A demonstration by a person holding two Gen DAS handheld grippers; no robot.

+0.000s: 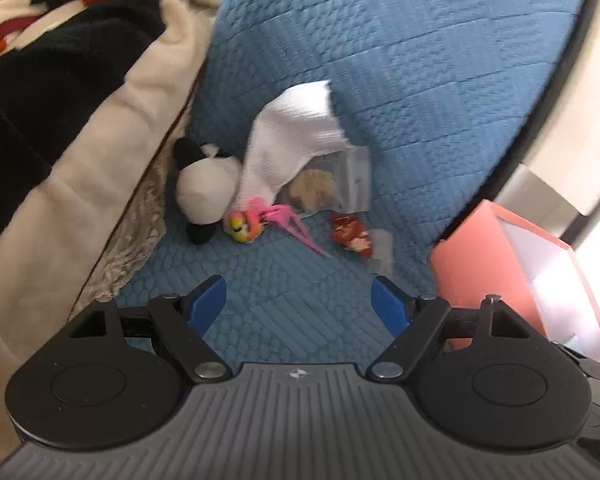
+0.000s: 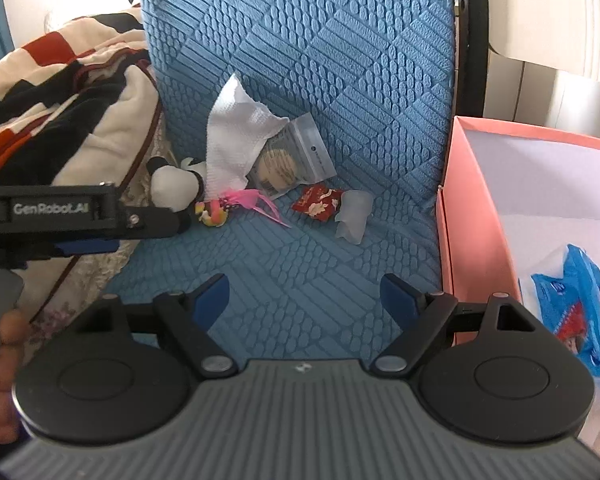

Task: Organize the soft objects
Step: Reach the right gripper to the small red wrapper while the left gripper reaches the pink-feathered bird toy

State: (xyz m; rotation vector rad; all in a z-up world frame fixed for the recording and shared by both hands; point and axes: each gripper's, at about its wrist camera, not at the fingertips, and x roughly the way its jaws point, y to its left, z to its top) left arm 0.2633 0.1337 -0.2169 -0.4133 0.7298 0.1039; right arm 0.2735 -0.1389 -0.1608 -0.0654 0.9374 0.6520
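Both the left gripper (image 1: 299, 300) and the right gripper (image 2: 305, 298) are held with jaws wide apart and nothing between them, above the blue quilted cushion (image 2: 300, 60). The soft objects are clustered at its back: a panda plush (image 1: 206, 188), a white tissue (image 1: 296, 140) draped over a clear pouch (image 2: 296, 160), and a pink-feathered toy (image 2: 228, 206). The pink box (image 2: 476, 208) stands just beside the cushion. One item should probably be approached from above and closed upon gently.

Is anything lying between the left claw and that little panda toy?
Nothing visible. The left gripper hangs open over bare blue cushion, and the panda lies ahead to its left, its near side uncovered.
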